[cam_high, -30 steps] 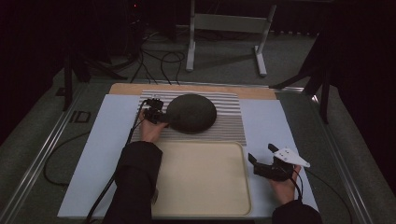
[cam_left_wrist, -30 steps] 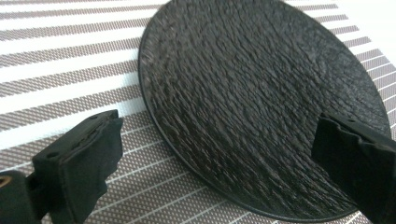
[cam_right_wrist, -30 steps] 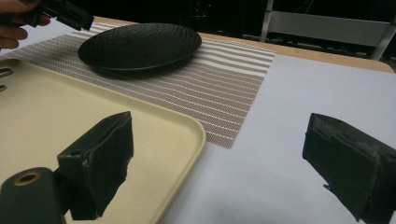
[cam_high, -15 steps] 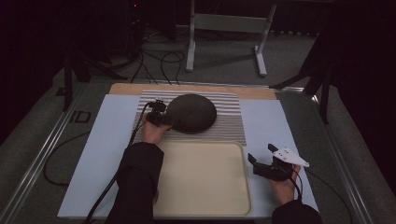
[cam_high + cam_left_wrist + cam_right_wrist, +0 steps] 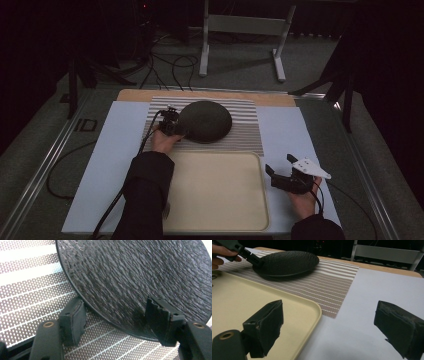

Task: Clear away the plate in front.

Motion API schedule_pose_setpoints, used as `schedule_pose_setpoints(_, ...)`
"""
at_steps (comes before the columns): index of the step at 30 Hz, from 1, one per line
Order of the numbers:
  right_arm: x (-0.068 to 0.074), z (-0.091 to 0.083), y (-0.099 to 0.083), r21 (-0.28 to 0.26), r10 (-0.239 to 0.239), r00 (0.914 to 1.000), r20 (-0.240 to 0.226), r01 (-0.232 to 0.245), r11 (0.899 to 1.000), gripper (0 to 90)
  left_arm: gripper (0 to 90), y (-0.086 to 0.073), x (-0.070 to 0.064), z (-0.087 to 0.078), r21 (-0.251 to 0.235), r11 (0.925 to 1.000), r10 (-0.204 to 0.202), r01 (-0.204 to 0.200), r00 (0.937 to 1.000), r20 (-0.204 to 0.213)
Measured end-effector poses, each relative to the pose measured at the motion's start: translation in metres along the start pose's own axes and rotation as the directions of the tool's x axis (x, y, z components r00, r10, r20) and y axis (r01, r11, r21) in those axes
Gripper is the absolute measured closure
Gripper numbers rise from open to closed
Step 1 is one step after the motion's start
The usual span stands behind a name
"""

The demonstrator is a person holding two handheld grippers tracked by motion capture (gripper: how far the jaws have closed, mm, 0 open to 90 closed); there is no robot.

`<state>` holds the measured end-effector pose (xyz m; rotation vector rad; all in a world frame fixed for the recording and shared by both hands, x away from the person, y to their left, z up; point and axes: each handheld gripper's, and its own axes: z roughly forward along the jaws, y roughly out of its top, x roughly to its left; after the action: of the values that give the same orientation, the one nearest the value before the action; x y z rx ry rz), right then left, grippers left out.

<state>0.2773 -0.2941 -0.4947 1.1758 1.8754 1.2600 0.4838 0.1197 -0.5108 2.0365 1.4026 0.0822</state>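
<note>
The left gripper [image 5: 172, 127] is sitting right at the near-left rim of the dark plate [image 5: 205, 121], jaws spread wide and straddling that rim; in the left gripper view one jaw is lying over the striped mat [image 5: 30, 290] just outside the edge while the other is lying over the plate's [image 5: 130, 277] surface, and neither one is clamping yet. The plate is looking round, charcoal-black and rough-textured, domed as if upside down in the right gripper view [image 5: 287, 263]; it is resting on the striped mat [image 5: 240, 132] at the far middle of the table, just beyond the cream tray [image 5: 215, 190]. The right gripper [image 5: 282, 172] is hovering over to the right of the tray, above the pale blue sheet [image 5: 290, 135], jaws gaping wide with nothing between them.
</note>
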Motion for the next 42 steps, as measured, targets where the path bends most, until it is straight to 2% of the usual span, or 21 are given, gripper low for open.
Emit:
schedule_pose_setpoints(5,0.0,0.0,0.0,-0.001,0.002,1.0,-0.001,-0.002,1.0,9.0,43.3,0.001,0.005,-0.002,-0.001,0.9983,-0.058,0.058,0.9982,0.011)
schedule_pose_setpoints(9,0.0,0.0,0.0,0.0,0.003,1.0,-0.003,-0.003,1.0,9.0,47.2,0.002,0.007,-0.003,0.004,0.9974,-0.072,0.071,0.9972,0.02)
schedule_pose_setpoints(14,0.0,0.001,0.0,0.003,0.003,1.0,-0.001,-0.003,1.0,9.0,49.8,0.002,0.006,-0.006,0.001,0.996,-0.09,0.09,0.9959,0.011)
schedule_pose_setpoints(15,0.0,0.001,0.0,0.004,0.003,1.0,-0.002,-0.003,1.0,9.0,52.0,0.003,0.007,-0.007,-0.006,0.9945,-0.104,0.104,0.9945,0.012)
schedule_pose_setpoints(18,0.0,0.001,-0.001,0.006,0.004,1.0,-0.002,-0.004,1.0,9.0,57.0,0.005,0.006,-0.013,-0.025,0.9938,-0.107,0.108,0.994,0.018)
schedule_pose_setpoints(23,0.0,0.001,-0.001,0.007,0.004,1.0,0.001,-0.004,1.0,9.0,63.3,0.009,0.005,-0.021,-0.063,0.9875,-0.142,0.145,0.989,0.04)
schedule_pose_setpoints(27,-0.001,0.001,-0.001,0.006,0.005,1.0,0.004,-0.005,1.0,9.0,66.8,0.012,0.004,-0.027,-0.09,0.9848,-0.142,0.148,0.9873,0.071)
schedule_pose_setpoints(29,-0.001,0.001,-0.001,0.006,0.004,1.0,0.005,-0.004,1.0,9.0,66.2,0.017,0.001,-0.031,-0.101,0.9853,-0.128,0.137,0.9872,0.096)
schedule_pose_setpoints(31,-0.001,0.001,-0.001,0.007,0.002,1.0,0.005,-0.002,1.0,9.0,62.9,0.021,-0.003,-0.031,-0.1,0.9854,-0.124,0.137,0.9838,0.129)
schedule_pose_setpoints(34,-0.001,0.001,-0.001,0.006,0.003,1.0,0.005,-0.003,1.0,9.0,60.7,0.025,-0.012,-0.026,-0.104,0.9852,-0.12,0.136,0.981,0.152)
schedule_pose_setpoints(35,-0.001,0.001,-0.001,0.006,0.004,1.0,0.004,-0.004,1.0,9.0,60.4,0.026,-0.015,-0.024,-0.101,0.9856,-0.12,0.136,0.9808,0.154)
schedule_pose_setpoints(39,-0.002,0.001,-0.001,0.004,0.008,1.0,0.003,-0.008,1.0,9.0,62.9,0.031,-0.028,-0.015,-0.065,0.9918,-0.103,0.11,0.989,0.106)
schedule_pose_setpoints(42,-0.003,0.0,-0.001,0.002,0.012,0.9999,0.005,-0.012,1.0,9.0,70.3,0.032,-0.027,-0.014,-0.065,0.9866,-0.14,0.149,0.9818,0.128)
